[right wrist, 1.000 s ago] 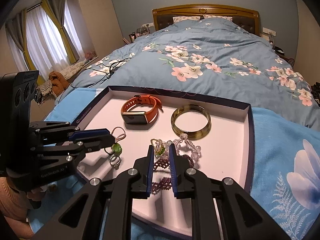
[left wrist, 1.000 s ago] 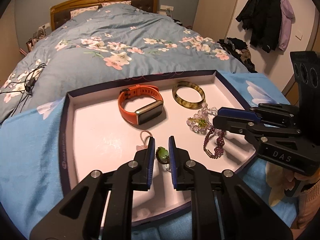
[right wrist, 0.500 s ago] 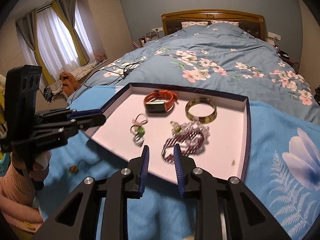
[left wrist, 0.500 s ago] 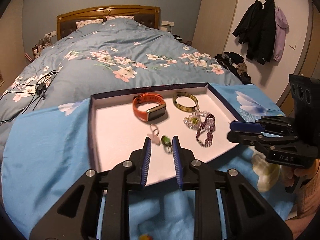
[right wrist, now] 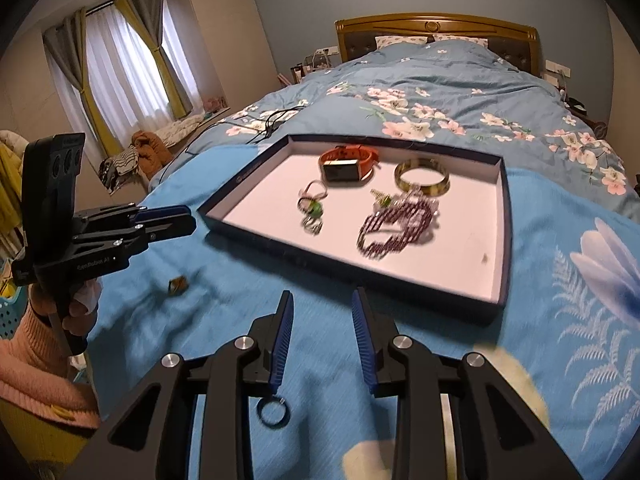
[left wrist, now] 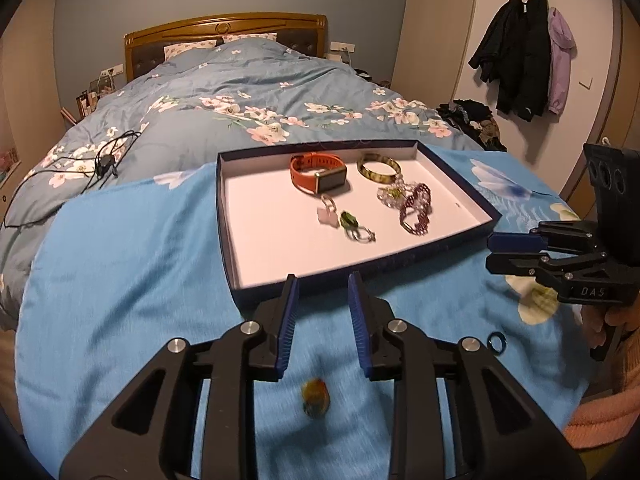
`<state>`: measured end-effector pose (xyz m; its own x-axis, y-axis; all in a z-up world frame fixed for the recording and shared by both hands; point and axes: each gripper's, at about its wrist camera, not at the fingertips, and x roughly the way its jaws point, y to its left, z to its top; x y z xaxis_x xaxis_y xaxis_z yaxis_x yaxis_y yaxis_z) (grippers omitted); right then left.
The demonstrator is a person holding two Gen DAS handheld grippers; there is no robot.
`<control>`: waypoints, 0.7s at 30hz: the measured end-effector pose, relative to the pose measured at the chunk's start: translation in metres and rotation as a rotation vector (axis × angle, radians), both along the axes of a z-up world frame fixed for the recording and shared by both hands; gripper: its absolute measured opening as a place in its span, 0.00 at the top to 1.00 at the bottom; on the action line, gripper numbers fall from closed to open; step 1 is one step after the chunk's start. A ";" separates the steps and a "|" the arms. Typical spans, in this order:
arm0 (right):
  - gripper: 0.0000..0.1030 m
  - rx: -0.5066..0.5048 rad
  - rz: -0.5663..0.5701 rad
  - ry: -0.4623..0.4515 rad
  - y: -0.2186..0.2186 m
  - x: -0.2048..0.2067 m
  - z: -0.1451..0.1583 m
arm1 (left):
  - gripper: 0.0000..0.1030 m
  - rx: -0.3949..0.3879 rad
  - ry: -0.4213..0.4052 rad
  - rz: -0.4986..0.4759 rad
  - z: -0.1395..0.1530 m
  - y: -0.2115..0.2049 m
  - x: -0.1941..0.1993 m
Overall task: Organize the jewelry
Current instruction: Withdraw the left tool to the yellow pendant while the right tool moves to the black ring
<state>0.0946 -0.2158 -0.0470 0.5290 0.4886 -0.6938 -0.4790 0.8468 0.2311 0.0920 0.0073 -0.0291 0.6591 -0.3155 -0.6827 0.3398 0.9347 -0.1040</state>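
- Blue bedcloth still carries two loose pieces outside the tray: a small amber-coloured ring on the near left, lying just below the left gripper, and a dark ring on the near right, under the right gripper.
- Both grippers sit on the near side of the tray; their jaws have just been opening, now stand a little apart, and nothing is between them.
- The step in hand looks like fetching these two strays, one for each tool.
- To do it well, come down over each ring with one pad on either side, press lightly into the soft cloth so the flat ring does not slip away, and close without catching a fold of fabric.
- The dark ring lies flat and thin, so it will probably need the more careful pinch.
- In the tray: an orange watch at the far middle, with a mottled bangle to its right.
- Nearer lie a cluster of small rings with a green stone, and to the right a clear bead bracelet touching a purple bead bracelet.
- The tray's left half is bare, good room for the strays.
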 end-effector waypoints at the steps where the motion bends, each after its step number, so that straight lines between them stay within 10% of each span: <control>1: 0.73 -0.001 0.004 0.004 0.000 -0.003 -0.001 | 0.75 -0.002 0.001 0.002 -0.001 0.000 -0.002; 21: 0.66 -0.022 0.055 0.066 0.009 -0.049 -0.022 | 0.70 0.031 0.052 0.032 -0.026 0.005 -0.040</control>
<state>0.0458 -0.2070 -0.0686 0.4544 0.5000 -0.7372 -0.5092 0.8249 0.2456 0.0522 0.0125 -0.0553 0.6319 -0.2728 -0.7254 0.3044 0.9482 -0.0914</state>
